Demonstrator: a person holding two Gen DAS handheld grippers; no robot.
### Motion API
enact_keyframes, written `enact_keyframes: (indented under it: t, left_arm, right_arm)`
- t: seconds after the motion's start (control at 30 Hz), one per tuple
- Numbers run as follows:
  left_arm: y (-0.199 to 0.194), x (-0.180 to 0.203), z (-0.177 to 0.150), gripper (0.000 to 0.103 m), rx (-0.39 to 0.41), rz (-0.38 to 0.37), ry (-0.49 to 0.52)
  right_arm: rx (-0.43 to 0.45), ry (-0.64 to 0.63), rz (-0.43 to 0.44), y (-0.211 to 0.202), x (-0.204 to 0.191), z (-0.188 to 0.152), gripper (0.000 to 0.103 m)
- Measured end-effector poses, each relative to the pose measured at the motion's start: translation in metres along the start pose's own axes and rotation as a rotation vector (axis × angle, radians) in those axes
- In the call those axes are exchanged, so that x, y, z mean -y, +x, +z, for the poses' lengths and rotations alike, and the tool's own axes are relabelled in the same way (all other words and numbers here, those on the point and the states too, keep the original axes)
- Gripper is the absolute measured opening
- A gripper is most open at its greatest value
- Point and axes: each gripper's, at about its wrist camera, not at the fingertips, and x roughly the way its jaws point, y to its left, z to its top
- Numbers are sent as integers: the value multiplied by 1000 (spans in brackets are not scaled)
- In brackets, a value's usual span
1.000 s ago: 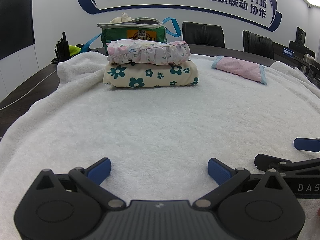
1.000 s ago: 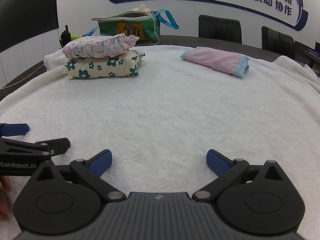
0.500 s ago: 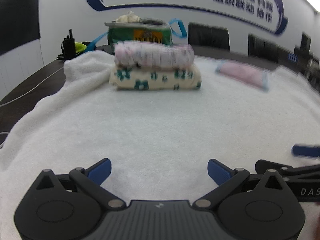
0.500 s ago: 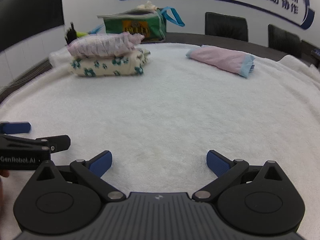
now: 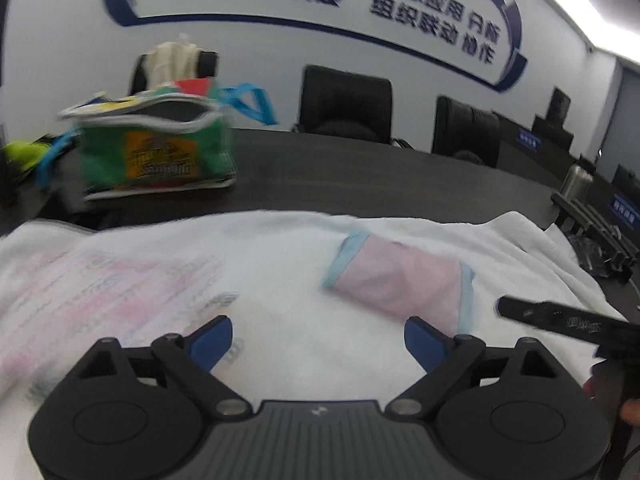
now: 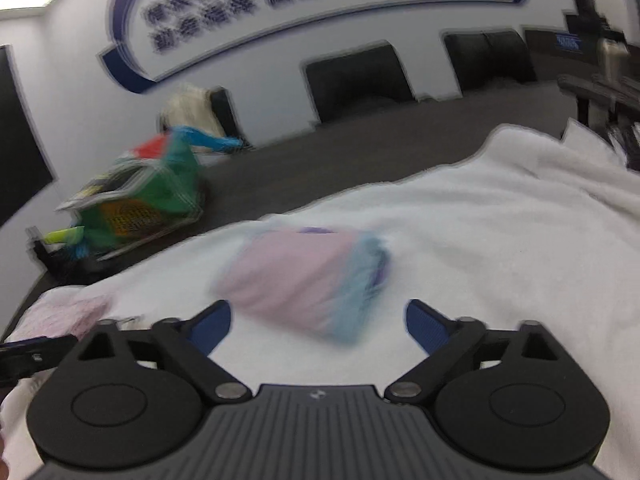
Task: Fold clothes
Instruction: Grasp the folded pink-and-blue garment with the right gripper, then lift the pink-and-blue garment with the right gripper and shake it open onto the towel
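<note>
While both sets of jaws, just narrowed slightly, stand wide and empty, the pink garment lies just ahead of the right gripper, long axis slanting across it, farther right of the left gripper.

I see the towel spread over the near part of the table. On the towel, the folded garment lies right of centre; the stacked clothes lie at near left. The bag stands on the table beyond the towel, far left. Chairs stand behind the table, against the wall.
</note>
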Motion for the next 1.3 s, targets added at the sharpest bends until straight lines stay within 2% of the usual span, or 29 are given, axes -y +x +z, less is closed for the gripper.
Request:
enact_keyframes:
  t: [0.07, 0.13, 0.17, 0.2, 0.23, 0.3, 0.33, 0.37, 0.4, 0.47, 0.53, 0.63, 0.7, 0.77, 0.83, 0.87, 0.93, 0.97, 1.0, 1.03, 1.07, 1.1, 1.13, 1.17, 1.27, 1.3]
  left_arm:
    - [42, 16, 17, 92, 5, 11, 30]
    - [81, 25, 27, 88, -16, 19, 29]
    - [98, 27, 29, 74, -37, 8, 23]
    - [113, 28, 28, 57, -68, -5, 20]
    - [126, 28, 26, 49, -104, -15, 18]
    - [147, 28, 21, 23, -161, -30, 20]
    - [150, 27, 18, 16, -164, -35, 32]
    - [151, 26, 14, 3, -163, -43, 45]
    - [149, 26, 11, 2, -158, -52, 51]
    - [128, 21, 12, 0, -115, -85, 47]
    - [97, 16, 15, 0, -57, -134, 36]
    - [13, 3, 16, 0, 83, -218, 28]
    - [-47, -15, 2, 0, 171, -246, 20]
    - [-104, -35, -24, 1, 239, -225, 17]
    - [-148, -55, -59, 2, 264, -168, 15]
    - [-164, -64, -77, 3, 255, -140, 14]
    - [-191, -82, -115, 8, 214, -89, 13]
    - [-201, -89, -135, 13, 179, -77, 16]
    - [-209, -94, -154, 18, 134, -75, 22]
    - [-215, -97, -171, 20, 105, -82, 27]
    - [-218, -98, -187, 26, 87, -94, 32]
    - [-222, -99, -203, 35, 69, -107, 37]
    - [-225, -99, -217, 40, 65, -129, 43]
    - [-226, -99, -227, 46, 72, -149, 50]
    - [-223, -85, -240, 48, 84, -181, 61]
    - [-221, -75, -242, 48, 89, -195, 97]
  right_arm:
    - [-31, 60, 13, 26, 13, 10, 82]
    - [-58, 112, 35, 49, 25, 18, 77]
    - [-65, 120, 36, 58, 27, 18, 72]
    - [-71, 125, 35, 66, 29, 19, 63]
    - [-82, 128, 44, 74, 31, 20, 53]
    - [-112, 115, 76, 88, 32, 19, 27]
    - [-120, 101, 80, 93, 29, 19, 21]
    - [-118, 82, 87, 96, 26, 19, 9]
    - [-111, 54, 88, 94, 23, 20, 8]
    - [-78, -15, 97, 77, 8, 21, 7]
    - [17, -134, 163, 37, -16, 20, 7]
    - [224, -447, 233, -45, -68, -6, 7]
    - [283, -659, 250, -94, -100, -44, 7]
    - [290, -853, 277, -131, -125, -96, 7]
    - [243, -1041, 320, -160, -145, -165, 7]
    - [187, -1111, 354, -168, -152, -198, 7]
    - [47, -1268, 402, -183, -165, -266, 14]
    - [-4, -1318, 420, -190, -167, -291, 23]
    - [-21, -1314, 441, -201, -166, -302, 34]
    - [-35, -1304, 461, -212, -165, -311, 40]
    - [-43, -1226, 470, -220, -160, -304, 47]
    - [-51, -1141, 477, -228, -154, -295, 50]
    - [-59, -1055, 484, -235, -148, -287, 52]
    - [-44, -960, 432, -237, -139, -277, 55]
    - [-58, -765, 264, -215, -116, -261, 55]
    - [-72, -705, 215, -206, -108, -257, 55]
